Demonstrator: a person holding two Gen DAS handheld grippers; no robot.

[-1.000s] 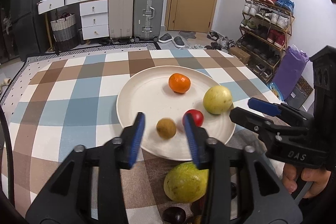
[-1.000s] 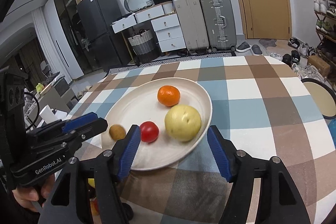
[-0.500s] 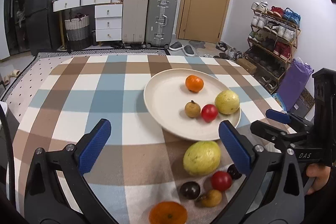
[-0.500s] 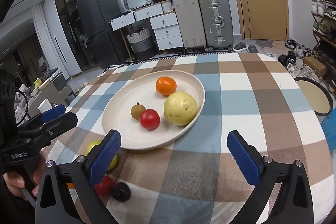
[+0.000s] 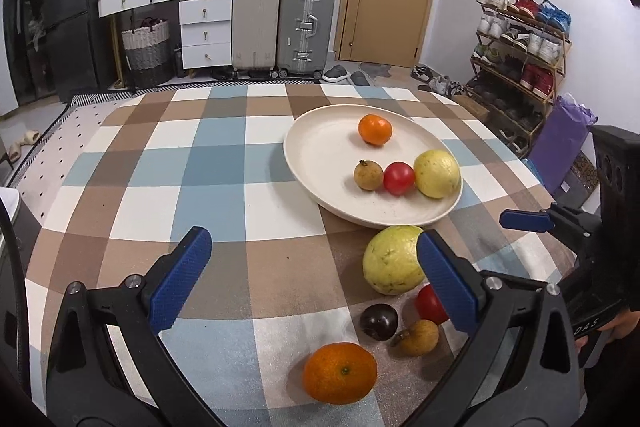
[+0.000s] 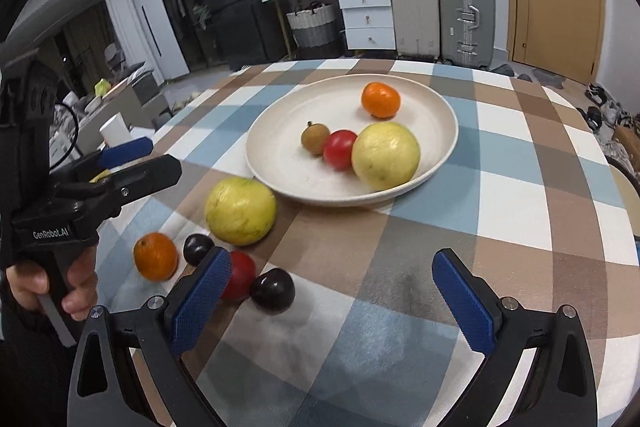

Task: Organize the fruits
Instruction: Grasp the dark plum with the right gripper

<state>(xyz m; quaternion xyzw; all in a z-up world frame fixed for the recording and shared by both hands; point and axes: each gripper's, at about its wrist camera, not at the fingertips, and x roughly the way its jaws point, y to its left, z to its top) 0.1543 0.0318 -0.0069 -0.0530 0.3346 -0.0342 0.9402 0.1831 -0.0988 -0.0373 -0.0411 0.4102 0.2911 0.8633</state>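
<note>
A cream plate [image 5: 320, 155] [image 6: 280, 155] holds an orange [image 5: 375, 130], a small brown fruit [image 5: 368, 175], a red fruit [image 5: 398, 178] and a yellow-green fruit [image 5: 437, 174]. On the cloth in front of it lie a large yellow-green fruit [image 5: 390, 265] [image 6: 240, 211], an orange [image 5: 340, 373] [image 6: 155, 255], a dark plum [image 5: 378, 321] [image 6: 197, 248], a red fruit [image 5: 428, 305] [image 6: 239, 275], a small brown fruit [image 5: 417, 337] and a second dark plum [image 6: 273, 291]. My left gripper [image 5: 316, 283] is open and empty above the cloth. My right gripper [image 6: 332, 299] is open and empty.
The table carries a blue, brown and white checked cloth [image 5: 200, 163]. Its right edge drops off near a shoe rack [image 5: 516, 55]. Suitcases [image 5: 306, 23] and drawers [image 5: 204, 31] stand behind the table. The right gripper shows in the left wrist view [image 5: 560, 227].
My left gripper has let go of the small brown fruit on the plate, opened wide and drawn back. My right gripper has also opened wider and drawn back from the plate.
</note>
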